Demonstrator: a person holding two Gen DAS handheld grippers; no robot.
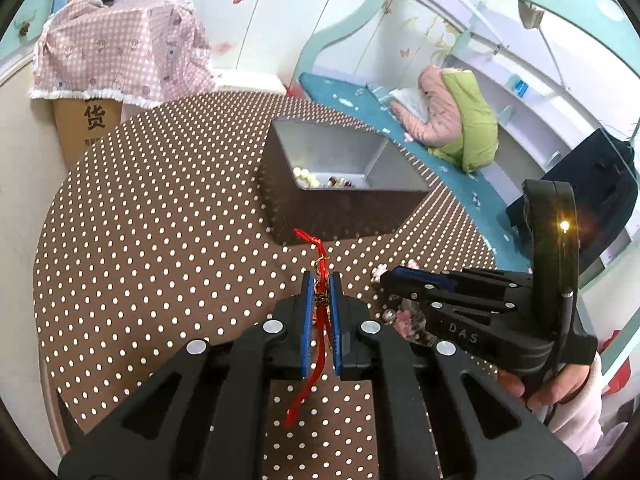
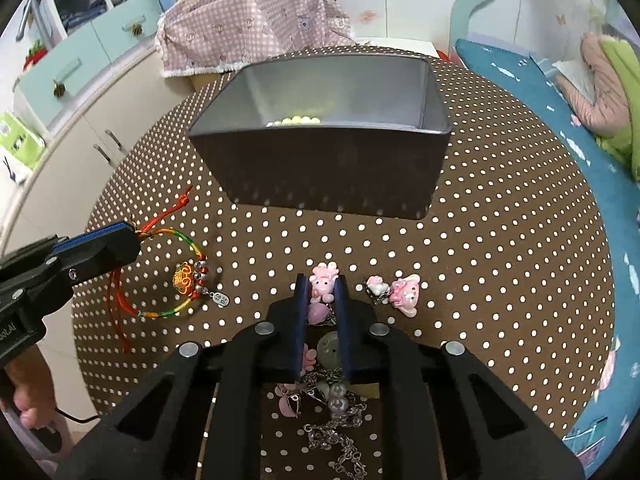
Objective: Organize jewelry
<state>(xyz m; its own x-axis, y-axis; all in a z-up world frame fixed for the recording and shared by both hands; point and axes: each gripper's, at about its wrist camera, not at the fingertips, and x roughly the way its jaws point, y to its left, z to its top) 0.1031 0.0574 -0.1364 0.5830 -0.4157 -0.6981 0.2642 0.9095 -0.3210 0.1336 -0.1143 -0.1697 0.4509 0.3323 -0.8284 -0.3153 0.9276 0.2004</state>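
Observation:
My left gripper (image 1: 321, 280) is shut on the red cord of a rainbow string bracelet (image 1: 320, 300); the bracelet's loop and gold charm (image 2: 185, 280) rest on the polka-dot table, with my left gripper (image 2: 134, 236) at the loop's left end. My right gripper (image 2: 323, 282) is shut on a silver chain bracelet with pink charms (image 2: 322, 280); its chain trails back under the fingers. It also shows in the left wrist view (image 1: 386, 280). A grey metal box (image 2: 332, 168) stands beyond, holding a pearl bracelet (image 2: 296, 121) and a dark bead bracelet (image 1: 340, 182).
The round brown polka-dot table (image 2: 500, 240) has loose pink charms (image 2: 404, 290) right of my right gripper. A pink checked cloth over a cardboard box (image 1: 120, 56) stands behind the table. A teal bench (image 1: 452, 164) with clothing runs along the right.

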